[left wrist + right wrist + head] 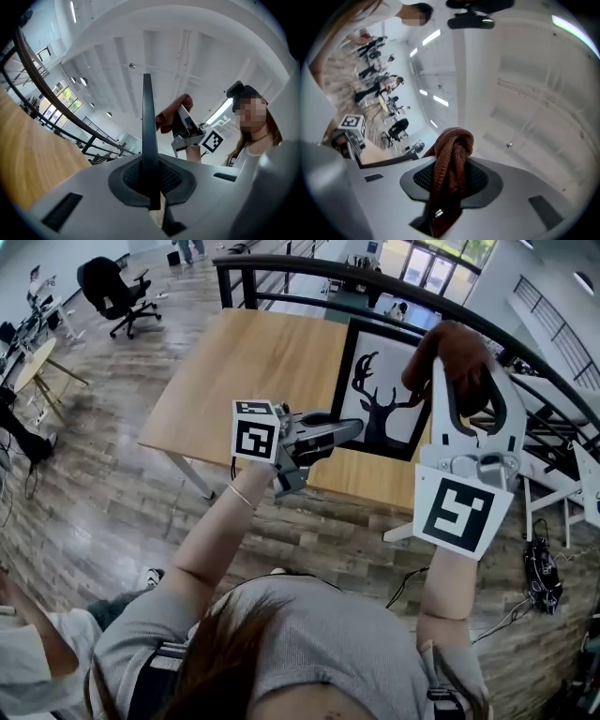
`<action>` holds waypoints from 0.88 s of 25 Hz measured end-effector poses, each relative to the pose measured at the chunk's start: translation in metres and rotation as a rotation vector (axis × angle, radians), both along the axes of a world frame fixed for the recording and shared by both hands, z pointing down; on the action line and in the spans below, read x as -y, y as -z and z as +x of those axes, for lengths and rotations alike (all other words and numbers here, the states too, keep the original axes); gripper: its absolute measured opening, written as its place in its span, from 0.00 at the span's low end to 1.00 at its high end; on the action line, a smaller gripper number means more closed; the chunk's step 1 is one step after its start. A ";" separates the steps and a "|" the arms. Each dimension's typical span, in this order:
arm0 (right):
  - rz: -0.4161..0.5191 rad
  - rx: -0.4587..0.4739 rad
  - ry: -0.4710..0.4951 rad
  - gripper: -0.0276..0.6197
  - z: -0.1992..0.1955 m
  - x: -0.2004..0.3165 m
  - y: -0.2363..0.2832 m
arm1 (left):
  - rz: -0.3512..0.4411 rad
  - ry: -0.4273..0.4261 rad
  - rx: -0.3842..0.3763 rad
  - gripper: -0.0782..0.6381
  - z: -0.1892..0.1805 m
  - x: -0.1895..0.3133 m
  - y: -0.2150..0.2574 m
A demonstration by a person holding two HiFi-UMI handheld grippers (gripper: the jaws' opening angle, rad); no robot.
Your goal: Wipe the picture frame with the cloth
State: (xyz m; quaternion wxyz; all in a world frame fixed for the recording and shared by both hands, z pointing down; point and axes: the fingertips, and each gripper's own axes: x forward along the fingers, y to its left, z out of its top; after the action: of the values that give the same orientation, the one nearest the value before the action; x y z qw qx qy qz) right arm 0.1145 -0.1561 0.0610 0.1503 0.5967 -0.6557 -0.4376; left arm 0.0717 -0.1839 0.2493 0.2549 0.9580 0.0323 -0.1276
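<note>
The right gripper [467, 371] has its two jaws squeezed shut on the brown cloth [452, 345]. In the right gripper view the cloth [451, 159] is bunched up between the jaws and pokes out past their tips. This gripper is held up in the air, and it is not touching the table [253, 362].

The left gripper [349, 428] has its jaws pressed together with nothing between them. In the left gripper view they look like one thin dark blade [147, 108]. It is up in the air too, in front of the near edge of the table.

The picture frame [380, 390] lies flat on the wooden table, by the right edge. It has a black rim and shows a black deer on white. Neither gripper touches it.

A black railing [309, 268] runs behind the far edge of the table. A black office chair [117, 292] stands on the floor, well away to the left.
</note>
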 end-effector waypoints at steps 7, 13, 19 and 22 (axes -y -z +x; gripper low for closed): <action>0.033 -0.336 -0.088 0.25 -0.060 0.053 -0.010 | 0.046 0.002 0.033 0.13 0.000 -0.003 0.002; -0.031 -0.414 -0.036 0.25 -0.078 0.051 -0.051 | 0.086 0.022 0.053 0.13 0.002 -0.013 0.007; -0.105 -0.383 0.026 0.25 -0.088 0.033 -0.088 | 0.059 0.030 0.020 0.13 -0.005 -0.018 0.006; -0.138 -0.361 0.044 0.25 -0.088 0.025 -0.100 | 0.061 0.036 0.025 0.13 -0.005 -0.019 0.004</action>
State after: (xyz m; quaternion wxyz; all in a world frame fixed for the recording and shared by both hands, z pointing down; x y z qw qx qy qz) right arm 0.0263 -0.1814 0.1611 0.2966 0.4820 -0.6596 -0.4946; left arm 0.0671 -0.1646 0.2451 0.2238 0.9672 0.0159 -0.1192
